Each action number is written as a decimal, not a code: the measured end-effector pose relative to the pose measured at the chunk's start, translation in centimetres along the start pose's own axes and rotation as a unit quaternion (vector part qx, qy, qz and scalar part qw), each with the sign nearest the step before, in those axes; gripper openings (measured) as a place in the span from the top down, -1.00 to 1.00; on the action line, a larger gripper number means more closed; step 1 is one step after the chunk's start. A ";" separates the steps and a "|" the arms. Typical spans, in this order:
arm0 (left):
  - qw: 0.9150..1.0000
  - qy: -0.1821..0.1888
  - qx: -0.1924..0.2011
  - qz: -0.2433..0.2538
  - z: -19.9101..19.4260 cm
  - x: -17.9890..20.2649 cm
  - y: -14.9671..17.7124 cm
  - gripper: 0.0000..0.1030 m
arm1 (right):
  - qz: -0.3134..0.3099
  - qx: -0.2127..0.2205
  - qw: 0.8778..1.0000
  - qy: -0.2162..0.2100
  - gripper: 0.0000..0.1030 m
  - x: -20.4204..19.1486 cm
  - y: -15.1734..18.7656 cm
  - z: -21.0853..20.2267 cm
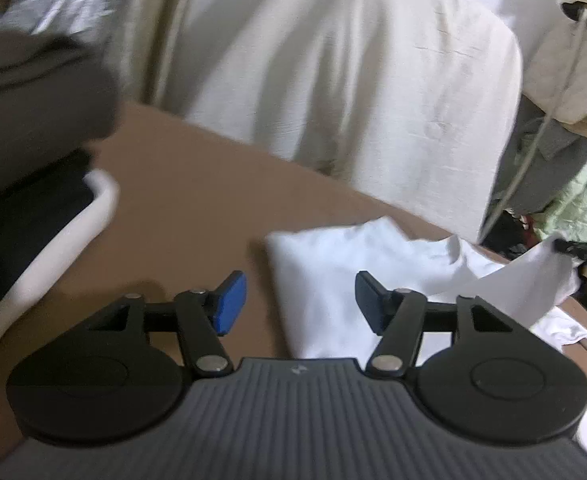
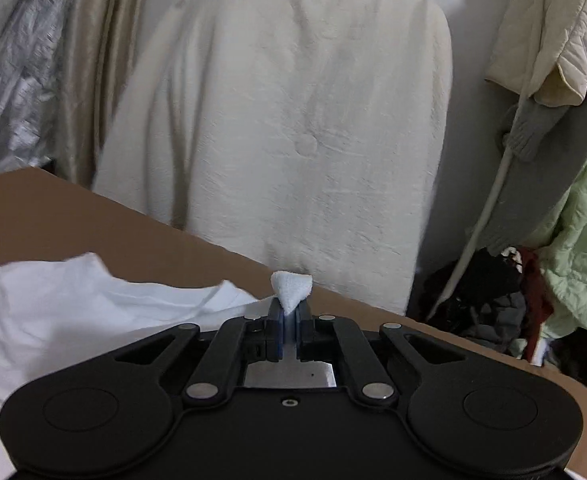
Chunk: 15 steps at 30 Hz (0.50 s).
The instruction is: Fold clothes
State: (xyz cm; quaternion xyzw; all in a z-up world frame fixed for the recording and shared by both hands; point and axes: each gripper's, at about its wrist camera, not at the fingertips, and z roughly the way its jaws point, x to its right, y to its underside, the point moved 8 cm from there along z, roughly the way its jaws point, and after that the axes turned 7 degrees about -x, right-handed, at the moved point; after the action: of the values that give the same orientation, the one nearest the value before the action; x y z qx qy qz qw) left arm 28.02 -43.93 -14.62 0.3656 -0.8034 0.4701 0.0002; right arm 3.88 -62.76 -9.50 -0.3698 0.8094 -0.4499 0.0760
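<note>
A white garment [image 1: 333,280] lies partly folded on the brown table [image 1: 181,200]. My left gripper [image 1: 300,300] hovers over its near left edge, blue pads apart, nothing between them. At the right edge of the left wrist view a raised flap of the white cloth is pulled up by the black tip of the right gripper [image 1: 561,246]. In the right wrist view my right gripper [image 2: 290,312] is shut on a corner of the white garment [image 2: 73,308], a small tuft sticking out above the pads. The rest of the cloth trails down to the left.
A cream blanket [image 2: 293,120] hangs over something behind the table. A white-rimmed basket with dark clothes [image 1: 53,168] stands at the left. Coats and a pale green jacket [image 2: 581,240] hang at the right, with a cluttered pile below. The table's rounded corner [image 2: 581,392] is near right.
</note>
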 end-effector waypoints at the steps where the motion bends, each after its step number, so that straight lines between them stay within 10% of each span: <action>1: 1.000 0.002 0.005 0.028 0.7 0.7 -1.1 -0.23 | 0.004 -0.005 1.000 0.000 0.89 -0.1 0.3 0.4; 4: 0.995 0.013 -0.028 0.099 4.7 2.1 -3.3 -0.57 | 0.019 -0.013 1.000 -0.002 0.89 -0.4 1.7 0.9; 11: 0.978 0.077 -0.146 0.130 11.3 3.3 -2.2 -0.48 | 0.057 0.035 0.998 -0.013 0.89 1.6 1.0 -1.5; 13: 0.955 0.098 -0.208 0.186 11.7 4.3 0.2 0.88 | 0.055 0.044 0.997 -0.015 0.89 1.9 -0.1 -1.7; 15: 0.942 0.055 -0.214 0.252 11.3 5.3 1.9 0.95 | 0.055 0.037 0.998 -0.021 0.89 2.2 -0.5 -0.9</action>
State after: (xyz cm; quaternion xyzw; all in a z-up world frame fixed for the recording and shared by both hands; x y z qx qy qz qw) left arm 26.89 -55.03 -20.58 0.1160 -0.9496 0.2912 0.0039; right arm 2.17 -63.79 -8.10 -0.3310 0.8094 -0.4669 0.1313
